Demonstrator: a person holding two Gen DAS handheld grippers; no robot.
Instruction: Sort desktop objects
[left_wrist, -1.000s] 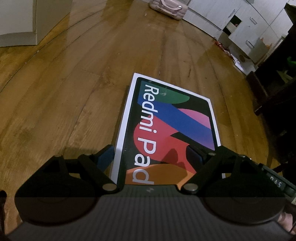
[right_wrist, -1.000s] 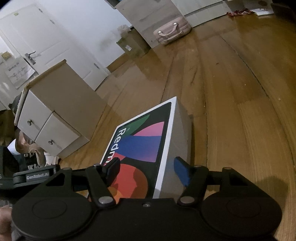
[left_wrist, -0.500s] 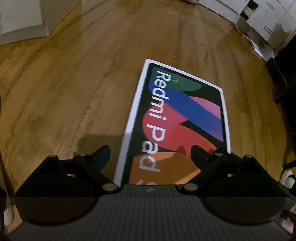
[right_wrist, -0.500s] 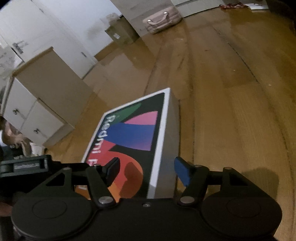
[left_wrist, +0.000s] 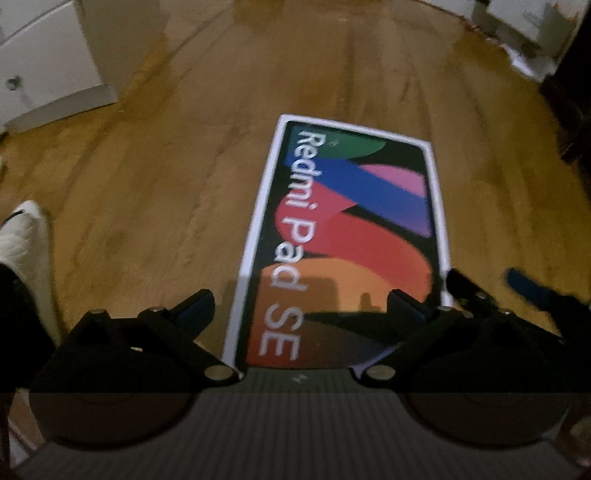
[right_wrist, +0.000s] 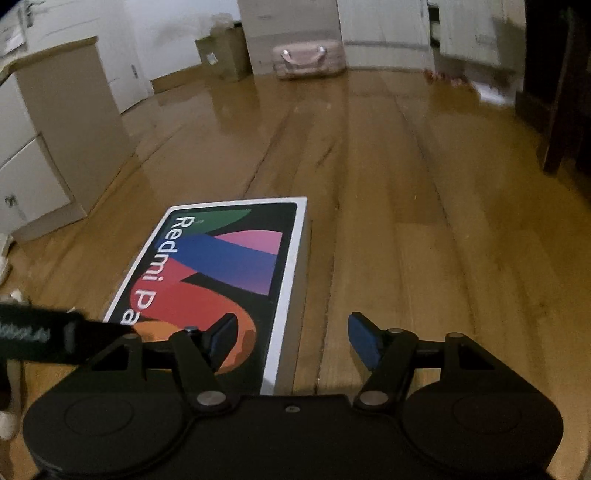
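Note:
A white Redmi Pad SE box (left_wrist: 351, 236) with a colourful printed lid lies flat on the wooden floor (left_wrist: 155, 192). My left gripper (left_wrist: 301, 301) hovers open over the box's near end, one finger outside its left edge and the other over its right side, gripping nothing. In the right wrist view the box (right_wrist: 221, 266) sits left of centre. My right gripper (right_wrist: 291, 325) is open over the box's near right edge, left finger above the lid, right finger above bare floor. The right gripper (left_wrist: 484, 277) also shows at the right of the left wrist view.
A white drawer cabinet (right_wrist: 48, 147) stands at the left. A pink case (right_wrist: 308, 59) and a cardboard box (right_wrist: 221, 51) sit by the far wall. Dark furniture (right_wrist: 557, 92) lines the right. A white shoe (left_wrist: 22, 236) is at the left edge.
Both grippers have drawn back from the box, so more of the lid shows, including the letters SE. The right gripper has come into the left wrist view. The box stays on the floor.

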